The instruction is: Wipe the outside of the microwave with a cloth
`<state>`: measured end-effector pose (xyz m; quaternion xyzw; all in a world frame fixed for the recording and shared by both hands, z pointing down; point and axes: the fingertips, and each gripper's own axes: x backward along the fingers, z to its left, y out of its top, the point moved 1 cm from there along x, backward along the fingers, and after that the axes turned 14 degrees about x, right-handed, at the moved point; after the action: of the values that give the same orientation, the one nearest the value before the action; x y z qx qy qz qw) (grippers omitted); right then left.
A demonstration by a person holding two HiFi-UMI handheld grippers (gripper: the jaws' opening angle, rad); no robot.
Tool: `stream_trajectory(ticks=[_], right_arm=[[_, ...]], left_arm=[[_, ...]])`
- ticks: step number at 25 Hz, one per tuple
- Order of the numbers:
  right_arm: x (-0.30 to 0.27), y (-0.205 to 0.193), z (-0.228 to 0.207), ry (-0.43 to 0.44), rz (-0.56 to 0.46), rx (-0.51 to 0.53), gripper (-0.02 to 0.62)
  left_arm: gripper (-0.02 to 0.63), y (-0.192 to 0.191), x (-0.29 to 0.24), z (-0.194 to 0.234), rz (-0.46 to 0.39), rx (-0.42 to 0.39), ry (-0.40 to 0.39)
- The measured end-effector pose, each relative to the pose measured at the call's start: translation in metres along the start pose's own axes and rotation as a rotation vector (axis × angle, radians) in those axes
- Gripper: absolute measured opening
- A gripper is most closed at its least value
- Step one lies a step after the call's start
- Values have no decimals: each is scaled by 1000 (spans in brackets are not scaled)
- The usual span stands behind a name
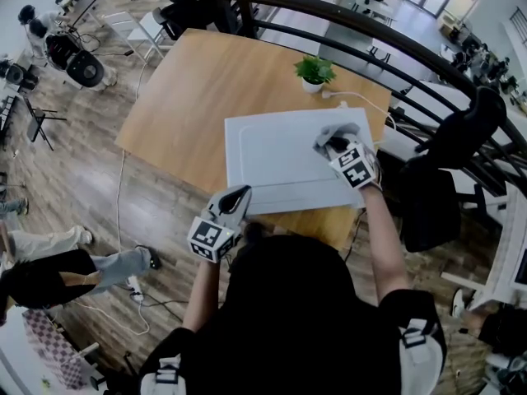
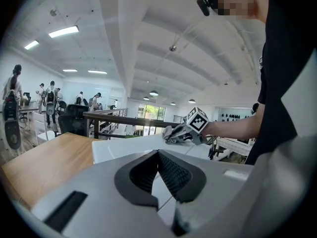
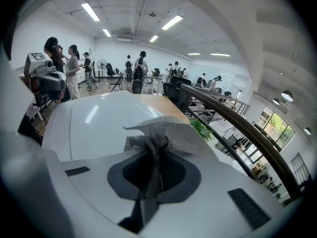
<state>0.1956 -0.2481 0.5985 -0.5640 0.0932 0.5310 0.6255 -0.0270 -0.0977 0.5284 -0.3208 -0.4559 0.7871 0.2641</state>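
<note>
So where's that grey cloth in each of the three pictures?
Head view: grey cloth right of centre, under the right gripper, on the microwave.
Left gripper view: just right of centre, far across the microwave.
Right gripper view: centre, clamped in the jaws.
Shared landmark: the microwave's white top.

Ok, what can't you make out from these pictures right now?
- Microwave door and controls: the head view shows only its top, and in the left gripper view the gripper's own body blocks most of it.
- Where the cloth meets the microwave: the right gripper hides it in the head view, and bunched cloth hides it in the right gripper view.
- Whether the left gripper touches the microwave: unclear from above.
</note>
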Motion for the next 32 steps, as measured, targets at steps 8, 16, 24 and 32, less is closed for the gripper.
stream_trajectory(ticks=[8,16,24,32], right_arm=[[10,-23,-17,-12,8,-8,17],[24,-46,-34,-33,15,-26,17],[36,-63,-49,-54,10,-28,17],[40,-74,-54,-40,24,-28,17]], left_arm=[[0,-5,-10,-16,11,6,9],[0,-8,-19,-32,5,-4,14],[0,-13,-27,-47,6,-4,18],[0,-18,-30,-55,7,14,31]])
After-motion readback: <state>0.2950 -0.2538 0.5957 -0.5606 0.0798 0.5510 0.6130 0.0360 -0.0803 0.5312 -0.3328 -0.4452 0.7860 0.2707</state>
